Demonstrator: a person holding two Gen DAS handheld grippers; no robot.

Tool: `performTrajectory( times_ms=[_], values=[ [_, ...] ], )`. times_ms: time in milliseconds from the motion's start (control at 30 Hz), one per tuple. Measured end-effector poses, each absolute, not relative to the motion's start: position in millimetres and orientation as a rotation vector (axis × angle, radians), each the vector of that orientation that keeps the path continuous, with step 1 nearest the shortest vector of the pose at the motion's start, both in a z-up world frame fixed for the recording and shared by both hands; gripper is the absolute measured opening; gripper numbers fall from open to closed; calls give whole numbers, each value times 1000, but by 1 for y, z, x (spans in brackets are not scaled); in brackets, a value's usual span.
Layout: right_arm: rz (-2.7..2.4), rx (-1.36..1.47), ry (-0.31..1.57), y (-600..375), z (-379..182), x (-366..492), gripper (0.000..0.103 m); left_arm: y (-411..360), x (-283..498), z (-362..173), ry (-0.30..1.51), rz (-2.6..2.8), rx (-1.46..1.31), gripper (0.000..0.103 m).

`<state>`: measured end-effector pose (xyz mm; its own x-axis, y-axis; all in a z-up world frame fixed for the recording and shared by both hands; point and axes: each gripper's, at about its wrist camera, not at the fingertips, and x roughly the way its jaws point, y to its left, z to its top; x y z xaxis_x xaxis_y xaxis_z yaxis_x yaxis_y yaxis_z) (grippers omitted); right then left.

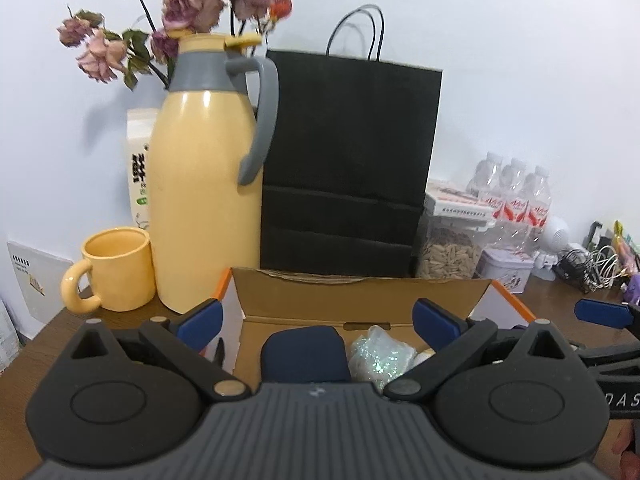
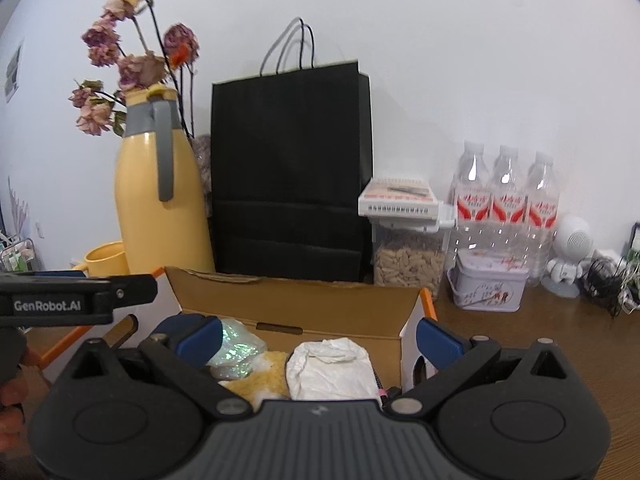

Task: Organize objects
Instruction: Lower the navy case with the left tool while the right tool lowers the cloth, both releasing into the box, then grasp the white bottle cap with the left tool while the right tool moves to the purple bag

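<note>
An open cardboard box (image 1: 360, 300) (image 2: 304, 300) stands on the brown table in front of both grippers. In it lie a dark blue pouch (image 1: 304, 354), an iridescent glitter bag (image 1: 380, 354) (image 2: 236, 346), a white crumpled bag (image 2: 332, 368) and a yellow fluffy item (image 2: 260, 380). My left gripper (image 1: 318, 318) is open and empty, hovering over the box's near side. My right gripper (image 2: 318, 334) is open and empty over the box too. The right gripper's finger (image 1: 604, 314) shows at the left view's right edge; the left gripper's body (image 2: 76, 300) shows at the right view's left edge.
Behind the box stand a yellow thermos (image 1: 204, 184) (image 2: 160, 200), a yellow mug (image 1: 116, 270), a black paper bag (image 1: 344, 168) (image 2: 292, 172), a jar of seeds (image 2: 408, 260), a tin (image 2: 490, 286), three water bottles (image 2: 504, 208), dried flowers (image 1: 180, 12) and cables (image 2: 608, 284).
</note>
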<state>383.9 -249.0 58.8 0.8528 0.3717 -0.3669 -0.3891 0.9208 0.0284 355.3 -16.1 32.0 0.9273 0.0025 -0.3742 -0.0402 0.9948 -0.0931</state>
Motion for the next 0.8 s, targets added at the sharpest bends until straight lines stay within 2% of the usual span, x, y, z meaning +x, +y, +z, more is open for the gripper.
performTrajectory(
  times_ms=[467,800],
  values=[
    [393,-79,348,-265,77,291,103,-10,266,48,395,24,-83,103],
    [408,-106,422,-280,62,225,103,-17,196,37,456,28,-60,103]
  ],
)
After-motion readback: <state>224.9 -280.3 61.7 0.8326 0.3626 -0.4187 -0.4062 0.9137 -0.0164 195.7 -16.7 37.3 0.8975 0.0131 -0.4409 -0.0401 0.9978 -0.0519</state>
